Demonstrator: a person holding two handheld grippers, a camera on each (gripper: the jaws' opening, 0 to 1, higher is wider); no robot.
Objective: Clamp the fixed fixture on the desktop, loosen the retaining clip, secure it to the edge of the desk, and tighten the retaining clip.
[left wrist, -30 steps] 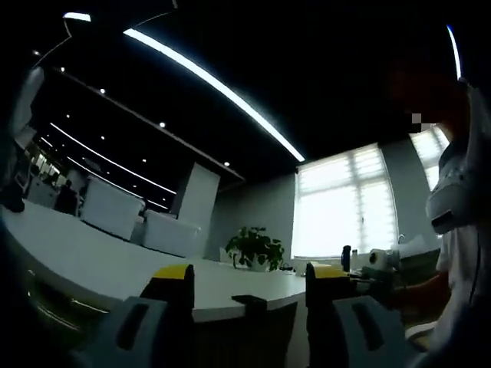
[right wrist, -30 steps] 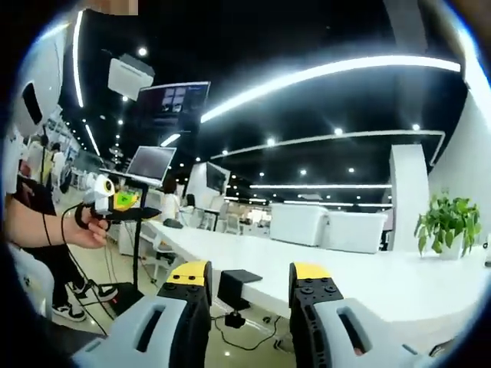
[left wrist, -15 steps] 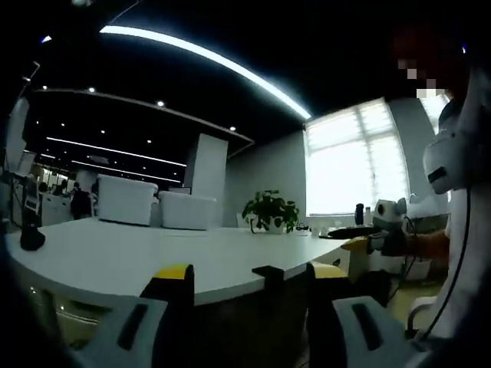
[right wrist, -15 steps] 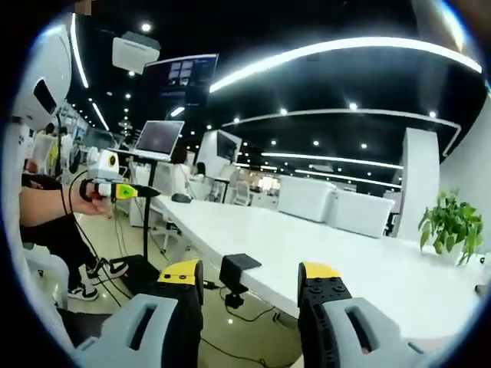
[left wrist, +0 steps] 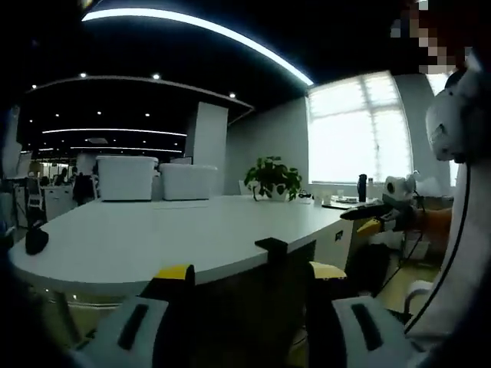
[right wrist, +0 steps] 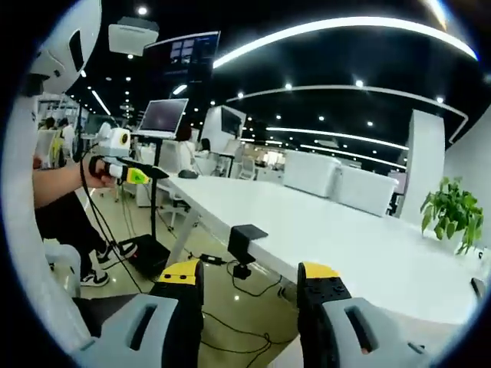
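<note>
Both grippers, left (left wrist: 249, 274) and right (right wrist: 249, 274), had jaws apart, gripping nothing, while the black fixture (right wrist: 245, 244) sat clamped on the white table (right wrist: 345, 245) edge.

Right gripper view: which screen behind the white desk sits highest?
The dark wide screen hung near the ceiling, beside the white projector. The tilted screen on the stand and the farther one sit lower.

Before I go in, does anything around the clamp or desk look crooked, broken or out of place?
Nothing stands out. The black clamp fixture sits upright on the edge of the white desk, apparently already attached there. Both grippers are open and short of it. Cables trail on the floor beneath.
</note>
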